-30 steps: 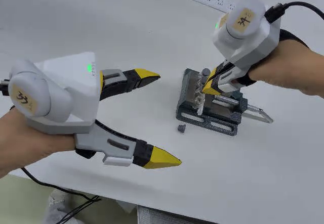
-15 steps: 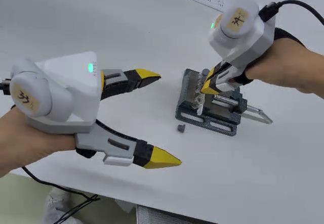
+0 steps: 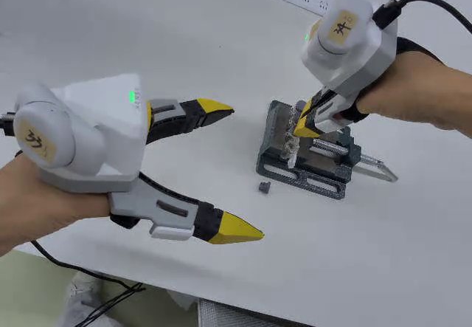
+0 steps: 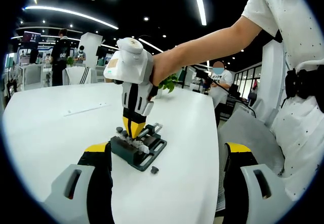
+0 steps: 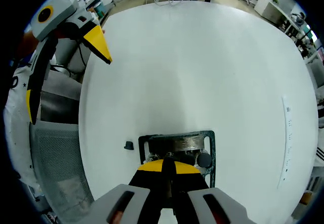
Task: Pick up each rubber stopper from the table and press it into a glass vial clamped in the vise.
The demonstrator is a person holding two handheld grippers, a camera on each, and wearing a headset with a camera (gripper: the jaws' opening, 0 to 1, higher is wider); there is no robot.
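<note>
**Head view.** My right gripper (image 3: 302, 129) stands over the vise (image 3: 324, 176). Its jaws are clenched tip to tip and point down at the glass vial (image 3: 288, 147) clamped there. I cannot tell whether a stopper is pinched between them. A grey seated stopper (image 3: 299, 108) peeks out at the tips' eleven o'clock. The loose stopper (image 3: 264, 188) lies on the table (image 3: 221, 39), near the vise at its seven o'clock. My left gripper (image 3: 237, 170) hangs at the picture's eight o'clock, jaws spread wide and holding nothing, well apart from the work.

**Left gripper view.** My own released jaws frame the bottom. The right gripper (image 4: 132, 128) comes down on the vise (image 4: 144, 155) from twelve o'clock, looking close to upright. The loose stopper (image 4: 154, 170) sits at the vise's five o'clock. I judge that any lean in the push could skid the tips off the glass rim.

**Right gripper view.** The shut tips (image 5: 167, 164) cover the vial mouth, so I am pressing blind. The seated stopper (image 5: 204, 159) is at their three o'clock, and the loose stopper (image 5: 128, 145) lies at the vise's (image 5: 177, 135) nine o'clock. The left gripper (image 5: 66, 75) waits at ten o'clock.

My main worries from here:
- Too hard a push could crack the glass.
- A crooked stopper could pop out and roll off across the table.
- The vise looks free-standing, so a sideways load could slide or tip it.
- The loose stopper is small, and closing jaws could flick it away rather than catch it.
</note>
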